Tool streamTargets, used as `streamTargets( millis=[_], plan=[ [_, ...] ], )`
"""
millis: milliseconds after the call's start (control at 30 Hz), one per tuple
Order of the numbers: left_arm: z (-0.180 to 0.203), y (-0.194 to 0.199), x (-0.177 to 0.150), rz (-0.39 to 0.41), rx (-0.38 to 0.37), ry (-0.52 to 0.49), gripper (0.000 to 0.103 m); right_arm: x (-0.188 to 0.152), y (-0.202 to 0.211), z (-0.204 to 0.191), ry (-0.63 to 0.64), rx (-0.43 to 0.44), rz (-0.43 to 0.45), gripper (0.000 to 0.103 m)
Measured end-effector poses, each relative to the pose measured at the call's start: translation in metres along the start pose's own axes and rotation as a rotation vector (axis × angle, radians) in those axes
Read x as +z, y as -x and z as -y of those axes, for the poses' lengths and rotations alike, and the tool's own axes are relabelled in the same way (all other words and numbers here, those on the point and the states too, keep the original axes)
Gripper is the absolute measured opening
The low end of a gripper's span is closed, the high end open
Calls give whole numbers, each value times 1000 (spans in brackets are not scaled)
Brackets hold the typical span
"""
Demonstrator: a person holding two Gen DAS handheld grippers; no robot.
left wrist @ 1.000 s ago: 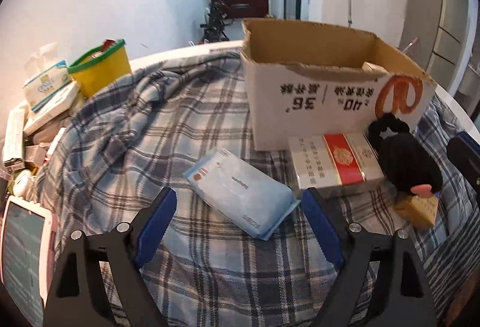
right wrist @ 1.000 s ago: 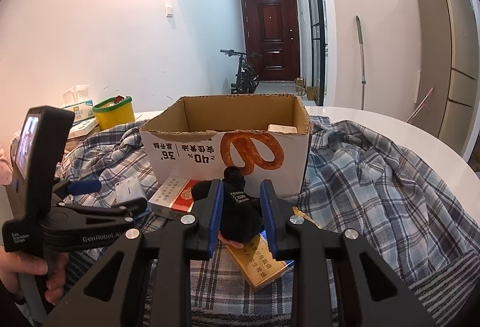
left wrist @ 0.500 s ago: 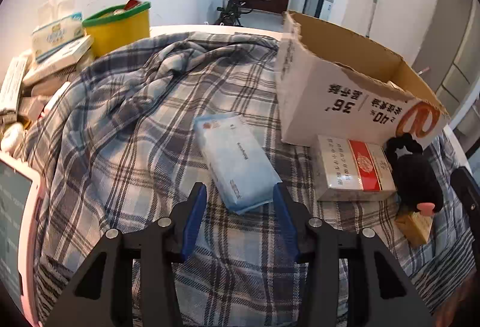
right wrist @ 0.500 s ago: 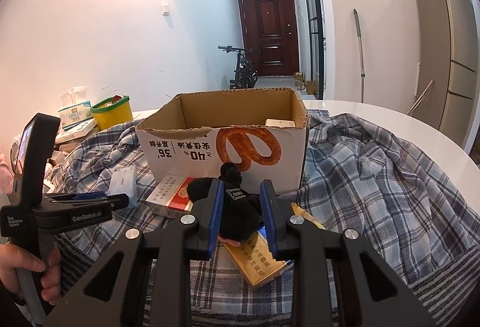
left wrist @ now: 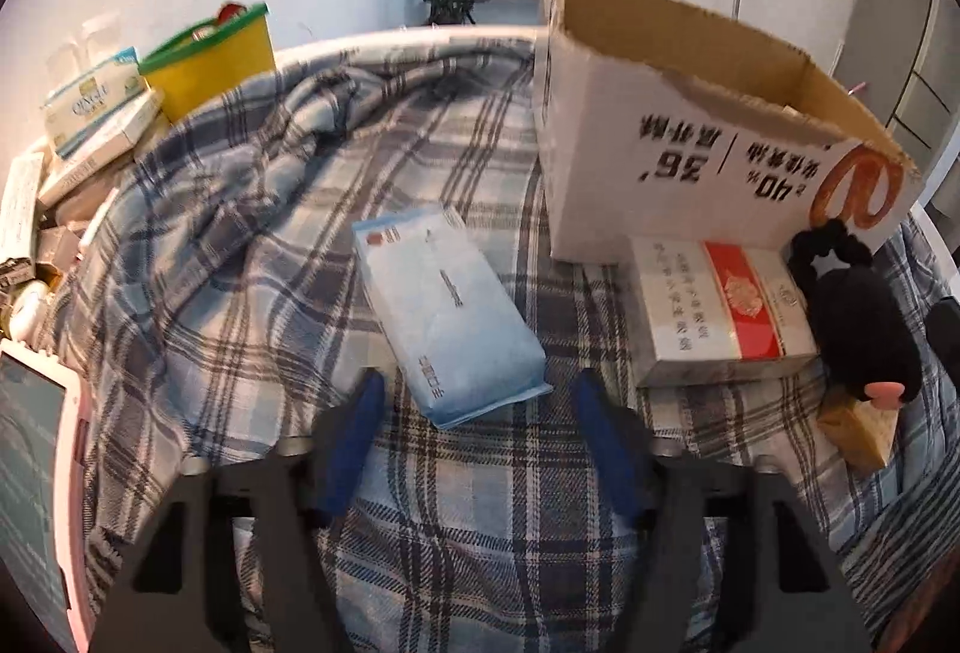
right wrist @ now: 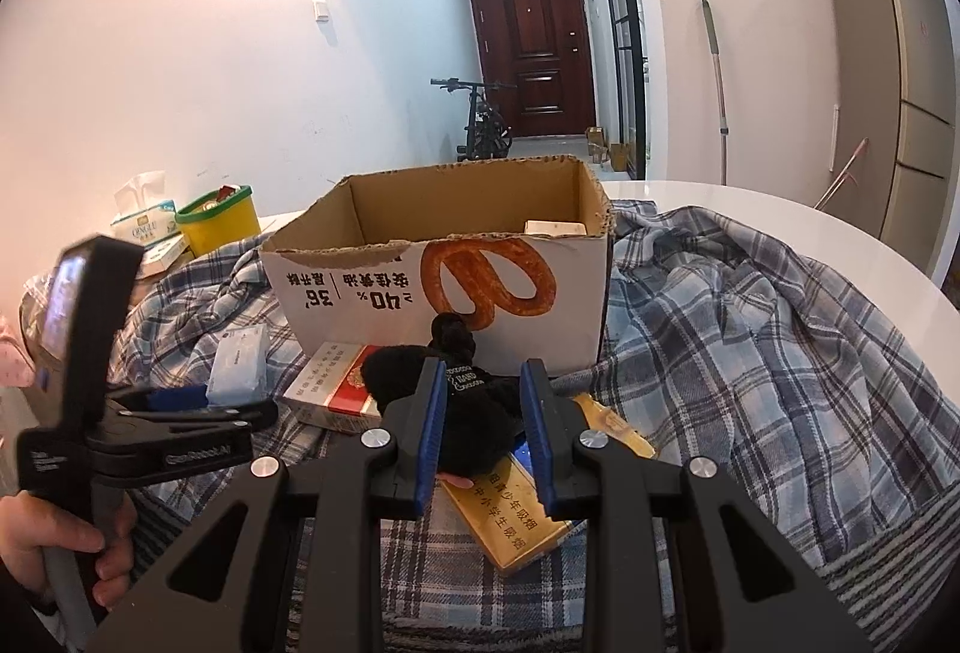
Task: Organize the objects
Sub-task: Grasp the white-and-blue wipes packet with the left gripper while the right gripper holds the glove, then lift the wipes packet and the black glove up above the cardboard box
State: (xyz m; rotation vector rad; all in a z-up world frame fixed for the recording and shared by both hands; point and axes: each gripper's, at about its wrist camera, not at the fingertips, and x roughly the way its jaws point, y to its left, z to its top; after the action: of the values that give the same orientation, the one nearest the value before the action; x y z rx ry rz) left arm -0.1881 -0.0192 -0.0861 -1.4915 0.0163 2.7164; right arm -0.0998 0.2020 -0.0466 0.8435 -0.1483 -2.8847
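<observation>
Black plush pinched by right gripper; left view alone shows left gripper, jaws just narrowed, open around blue pack

You've got a blue/white/grey plaid cloth over the white counter. The wipes pack is pale blue w/ a small red mark. The box is white outside, brown inside, w/ black print and an orange-brown pretzel shape. Carton near it: white w/ a red band. Plush toy: black. Flat pack under it: gold-yellow. Tub far left: yellow w/ green rim. Your gripper pads are blue on black.
</observation>
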Motion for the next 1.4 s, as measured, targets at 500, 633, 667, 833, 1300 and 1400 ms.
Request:
streamTargets(
  millis=[500,633,667,833,1300,1400],
  plan=[
    [11,68,-16,318,-185,-76,44,0,4,0,-1,2,13,24],
    [34,76,-20,342,-185,-185,44,0,3,0,1,-1,11,24],
    [38,73,-20,320,-184,-207,44,0,3,0,-1,-2,8,24],
    [53,57,-21,212,-219,-284,44,0,1,3,-14,1,5,24],
    [51,36,-11,136,-113,-243,85,0,4,-5,22,5,13,48],
    [42,42,-6,169,-143,-187,85,0,1,-3,17,5,-1,48]
  ],
)
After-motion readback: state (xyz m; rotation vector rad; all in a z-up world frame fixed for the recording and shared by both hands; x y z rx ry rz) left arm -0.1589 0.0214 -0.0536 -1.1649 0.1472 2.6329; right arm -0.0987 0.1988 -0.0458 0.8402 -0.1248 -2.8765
